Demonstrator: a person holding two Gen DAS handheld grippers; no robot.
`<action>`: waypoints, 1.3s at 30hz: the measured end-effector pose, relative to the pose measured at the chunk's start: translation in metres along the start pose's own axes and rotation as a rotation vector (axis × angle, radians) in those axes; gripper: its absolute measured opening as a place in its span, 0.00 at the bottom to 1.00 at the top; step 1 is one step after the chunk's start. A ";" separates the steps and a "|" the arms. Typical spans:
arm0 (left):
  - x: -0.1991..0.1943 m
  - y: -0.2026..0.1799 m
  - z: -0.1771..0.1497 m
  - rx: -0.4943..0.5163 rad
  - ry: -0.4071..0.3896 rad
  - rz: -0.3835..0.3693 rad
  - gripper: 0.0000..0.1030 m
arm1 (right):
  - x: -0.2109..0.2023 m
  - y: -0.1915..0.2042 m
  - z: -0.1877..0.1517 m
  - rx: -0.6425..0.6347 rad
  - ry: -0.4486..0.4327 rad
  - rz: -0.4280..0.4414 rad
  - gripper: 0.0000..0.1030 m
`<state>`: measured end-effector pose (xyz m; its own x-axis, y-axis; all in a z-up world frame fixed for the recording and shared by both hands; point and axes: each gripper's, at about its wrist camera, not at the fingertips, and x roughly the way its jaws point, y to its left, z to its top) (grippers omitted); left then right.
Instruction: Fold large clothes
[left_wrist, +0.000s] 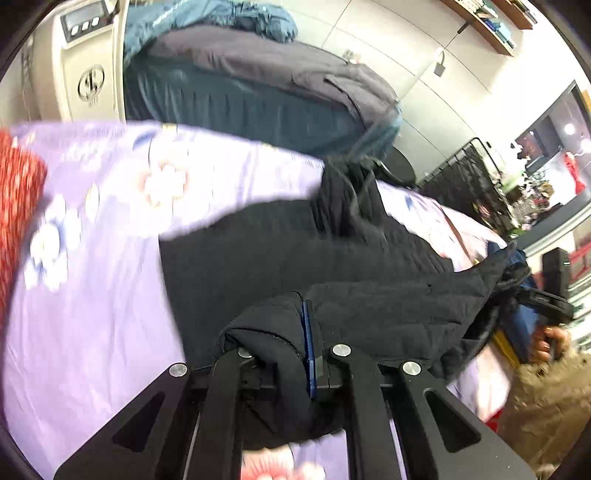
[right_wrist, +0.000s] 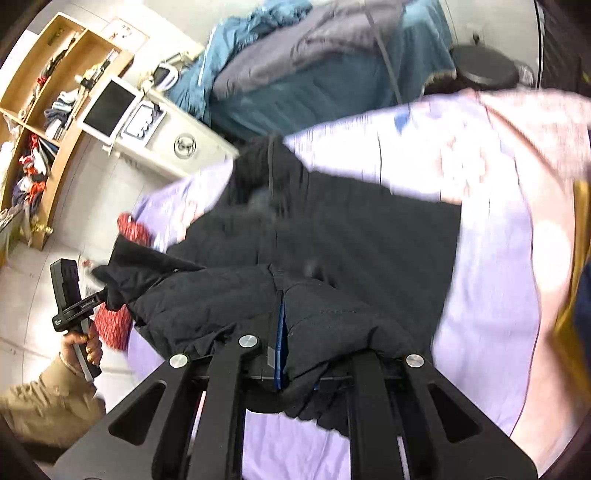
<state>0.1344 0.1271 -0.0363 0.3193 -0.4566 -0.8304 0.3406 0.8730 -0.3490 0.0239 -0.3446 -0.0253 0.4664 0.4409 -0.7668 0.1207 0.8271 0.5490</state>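
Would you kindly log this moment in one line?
left gripper: shut on black quilted jacket | right gripper: shut on jacket | surface: lilac floral bedsheet

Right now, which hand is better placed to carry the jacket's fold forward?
Neither alone. The left gripper and right gripper each have jaws shut on the black jacket's near edge, lifted over the lilac sheet.

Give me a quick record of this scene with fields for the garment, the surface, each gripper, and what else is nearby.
garment: black quilted jacket, near edge lifted, far part lying on the bed
surface: lilac floral bedsheet
left gripper: shut on the jacket's edge
right gripper: shut on the jacket's edge
nearby: red patterned cloth at the sheet's edge; second bed with grey and blue bedding behind
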 end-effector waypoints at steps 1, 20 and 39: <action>0.005 -0.002 0.009 0.001 -0.005 0.021 0.09 | 0.005 0.006 0.010 -0.004 -0.011 -0.007 0.11; 0.098 0.028 0.061 -0.221 0.128 0.068 0.15 | 0.082 -0.037 0.057 0.332 -0.019 -0.044 0.11; -0.021 0.036 0.027 -0.298 -0.041 0.145 0.84 | 0.109 -0.090 0.051 0.652 0.022 0.104 0.17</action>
<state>0.1643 0.1630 -0.0198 0.3825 -0.3248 -0.8650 0.0169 0.9385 -0.3449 0.1088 -0.3884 -0.1415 0.4870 0.5204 -0.7014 0.5852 0.4017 0.7044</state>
